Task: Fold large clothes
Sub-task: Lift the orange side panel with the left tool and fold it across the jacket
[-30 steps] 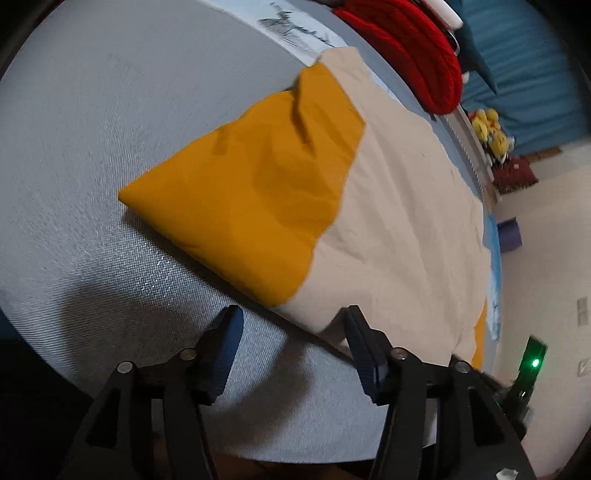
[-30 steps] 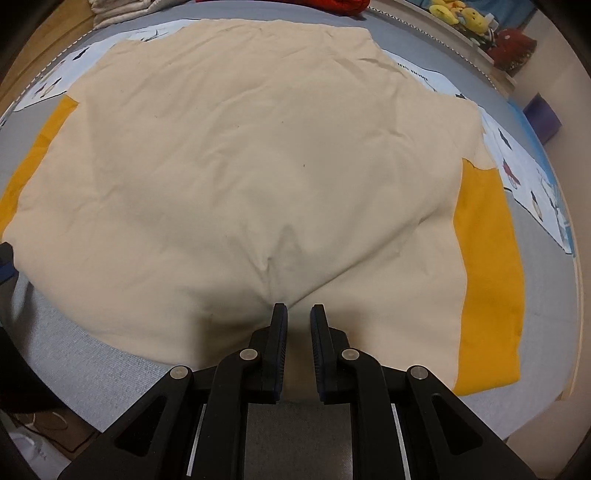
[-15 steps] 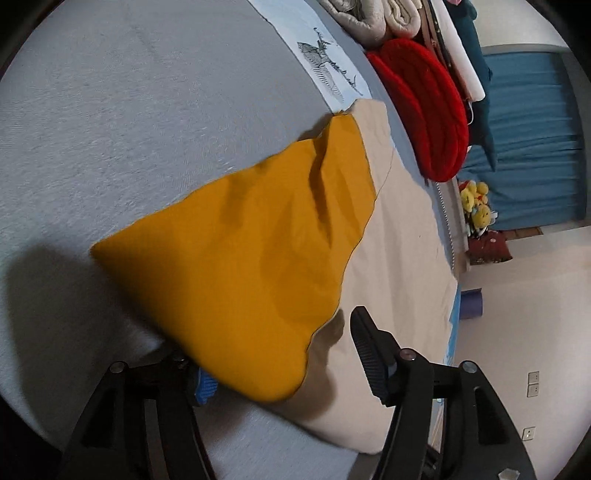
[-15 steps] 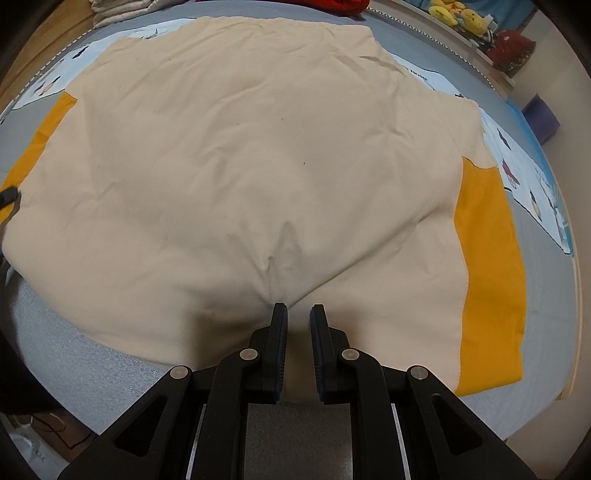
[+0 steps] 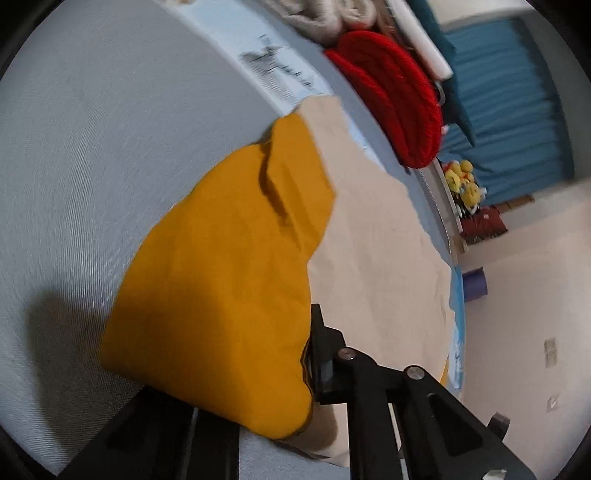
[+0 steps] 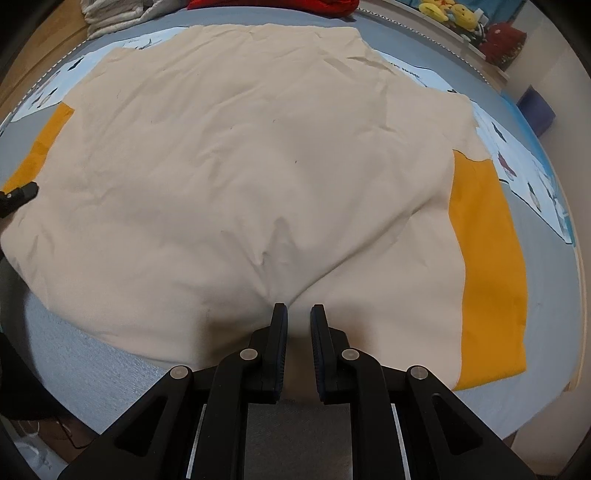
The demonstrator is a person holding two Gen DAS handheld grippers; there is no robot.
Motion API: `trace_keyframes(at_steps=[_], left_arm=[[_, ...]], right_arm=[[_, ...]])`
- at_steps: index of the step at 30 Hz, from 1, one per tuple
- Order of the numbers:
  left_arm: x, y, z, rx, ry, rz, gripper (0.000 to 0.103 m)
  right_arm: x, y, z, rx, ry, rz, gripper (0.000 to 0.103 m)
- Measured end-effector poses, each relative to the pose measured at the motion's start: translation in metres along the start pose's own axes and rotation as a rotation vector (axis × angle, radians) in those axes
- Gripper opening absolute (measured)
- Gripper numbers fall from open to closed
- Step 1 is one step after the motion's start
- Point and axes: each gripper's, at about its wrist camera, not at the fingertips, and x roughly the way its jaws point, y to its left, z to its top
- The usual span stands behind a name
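Observation:
A large beige garment (image 6: 258, 166) with orange sleeves lies spread on a grey bed (image 6: 546, 280). My right gripper (image 6: 298, 317) is shut on a pinched fold at the beige near hem. In the left wrist view my left gripper (image 5: 295, 369) sits at the orange sleeve (image 5: 229, 288). The sleeve drapes over and hides its left finger; only the right finger (image 5: 321, 354) shows, pressed against the cloth edge. The left gripper's tip also shows at the far left of the right wrist view (image 6: 18, 194). The other orange sleeve (image 6: 487, 266) lies flat at the right.
A red knitted cushion (image 5: 399, 107), rolled blankets (image 5: 321, 18) and yellow plush toys (image 5: 461, 184) lie beyond the garment by a blue curtain (image 5: 517, 92). A printed sheet strip (image 5: 269, 70) runs along the bed. A purple box (image 6: 535, 110) stands on the floor at the right.
My left gripper moved forward onto the orange sleeve and its fingers came together around the sleeve's edge, which now covers the left finger. The right gripper stayed put, holding the hem.

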Motion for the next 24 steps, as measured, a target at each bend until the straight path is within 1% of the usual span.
trace_keyframes(at_steps=[6, 9, 12, 14, 15, 17, 18, 20, 22, 24], left_arm=[[-0.019, -0.026, 0.007, 0.089, -0.027, 0.001, 0.01], [-0.039, -0.038, 0.014, 0.126, -0.05, -0.005, 0.009], [-0.064, -0.052, 0.022, 0.177, -0.074, 0.021, 0.009], [-0.085, -0.065, 0.027, 0.225, -0.084, 0.058, 0.009], [-0.09, -0.07, 0.029, 0.248, -0.082, 0.074, 0.009], [-0.101, -0.089, 0.03, 0.354, -0.063, 0.133, 0.009], [-0.106, -0.101, 0.028, 0.432, -0.049, 0.169, 0.009], [-0.108, -0.117, 0.024, 0.545, -0.038, 0.206, 0.009], [-0.108, -0.127, 0.015, 0.627, -0.04, 0.225, 0.009], [-0.104, -0.131, 0.004, 0.672, -0.06, 0.227, 0.009]], right_arm=[[-0.002, 0.003, 0.001, 0.01, -0.007, -0.012, 0.015], [-0.004, 0.005, 0.002, 0.014, -0.01, 0.009, 0.015], [-0.006, 0.011, 0.003, 0.002, -0.016, 0.055, 0.015], [-0.01, 0.022, 0.004, -0.028, -0.024, 0.088, 0.015], [-0.012, 0.027, 0.004, -0.046, -0.027, 0.103, 0.015], [-0.017, 0.04, 0.003, -0.091, -0.035, 0.133, 0.015], [-0.017, 0.046, 0.002, -0.112, -0.033, 0.147, 0.015], [-0.014, 0.057, -0.002, -0.162, -0.012, 0.171, 0.015], [-0.013, 0.064, -0.006, -0.204, -0.009, 0.173, 0.015], [-0.017, 0.063, -0.008, -0.215, -0.019, 0.164, 0.015]])
